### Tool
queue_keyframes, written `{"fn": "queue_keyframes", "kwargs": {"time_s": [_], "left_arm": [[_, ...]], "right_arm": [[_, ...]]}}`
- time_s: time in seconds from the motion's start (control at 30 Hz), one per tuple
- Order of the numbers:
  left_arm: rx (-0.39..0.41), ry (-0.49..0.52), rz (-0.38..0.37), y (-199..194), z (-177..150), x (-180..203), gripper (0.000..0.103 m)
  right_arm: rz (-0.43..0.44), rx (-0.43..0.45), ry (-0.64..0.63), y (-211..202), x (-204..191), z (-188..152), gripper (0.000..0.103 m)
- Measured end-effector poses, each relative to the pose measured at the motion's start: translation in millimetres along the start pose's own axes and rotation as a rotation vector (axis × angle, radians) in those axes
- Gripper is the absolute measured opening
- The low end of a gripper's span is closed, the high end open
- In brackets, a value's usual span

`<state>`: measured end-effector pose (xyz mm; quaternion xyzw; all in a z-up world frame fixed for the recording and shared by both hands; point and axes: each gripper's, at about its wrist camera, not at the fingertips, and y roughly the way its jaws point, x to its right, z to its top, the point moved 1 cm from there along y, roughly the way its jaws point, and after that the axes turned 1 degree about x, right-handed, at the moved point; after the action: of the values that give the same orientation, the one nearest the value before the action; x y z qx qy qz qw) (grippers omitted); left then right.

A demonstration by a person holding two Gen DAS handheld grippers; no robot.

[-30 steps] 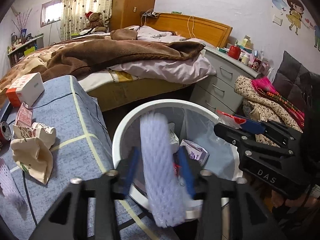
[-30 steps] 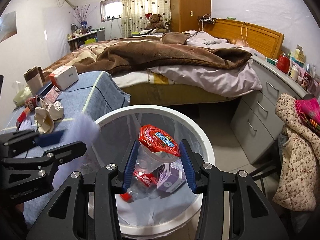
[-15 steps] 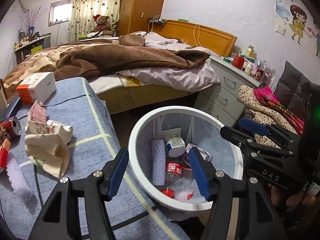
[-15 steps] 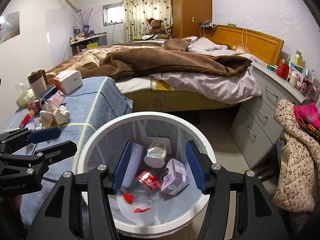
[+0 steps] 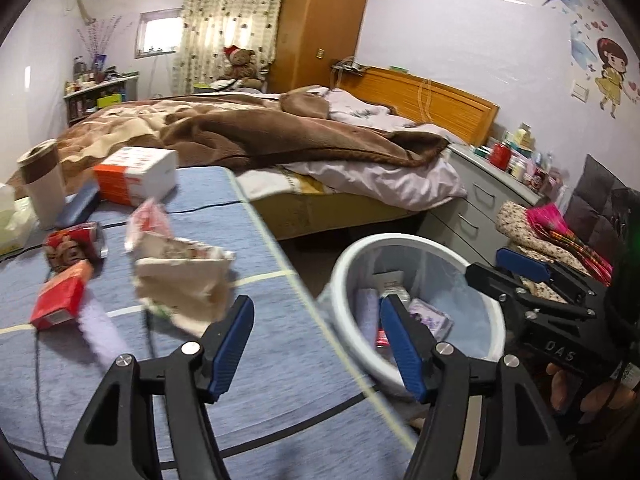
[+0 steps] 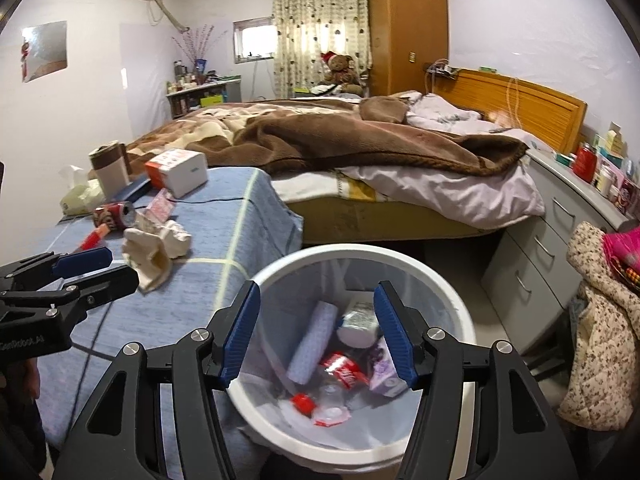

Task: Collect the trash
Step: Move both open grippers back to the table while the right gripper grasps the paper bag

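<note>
A white trash bin with a clear liner stands by the table; it also shows in the left wrist view. In it lie a white foam net sleeve, a red-labelled bottle, a cup and a purple carton. My right gripper is open and empty above the bin. My left gripper is open and empty over the table's right edge. On the blue tablecloth lie crumpled beige paper, a red can, a red packet and a foam net.
A white and orange box, a paper cup and a dark flat case sit at the table's far side. A black cable crosses the cloth. A bed lies behind; grey drawers and clothes stand to the right.
My left gripper opened and dropped the foam net sleeve into the bin, then swung left toward the table. My right gripper opened and dropped the red-lidded cup into the bin.
</note>
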<state>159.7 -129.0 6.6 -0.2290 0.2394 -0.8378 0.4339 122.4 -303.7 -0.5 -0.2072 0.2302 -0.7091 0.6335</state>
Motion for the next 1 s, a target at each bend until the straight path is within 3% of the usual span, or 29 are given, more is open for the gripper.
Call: {"fn": "queue_keyframes", "kwargs": {"time_s": [0.5,1.0], "left_arm": [[0.046,-0.157,0.182,-42,-12,-111,0.072],[-0.006,-0.260,0.287,-33,-15,-189,0.076]], "right_arm": [[0.132,-0.012,-0.057,19,-63,5,0.061],[0.276,-0.052,-0.202,73,-125,28,0.061]]}}
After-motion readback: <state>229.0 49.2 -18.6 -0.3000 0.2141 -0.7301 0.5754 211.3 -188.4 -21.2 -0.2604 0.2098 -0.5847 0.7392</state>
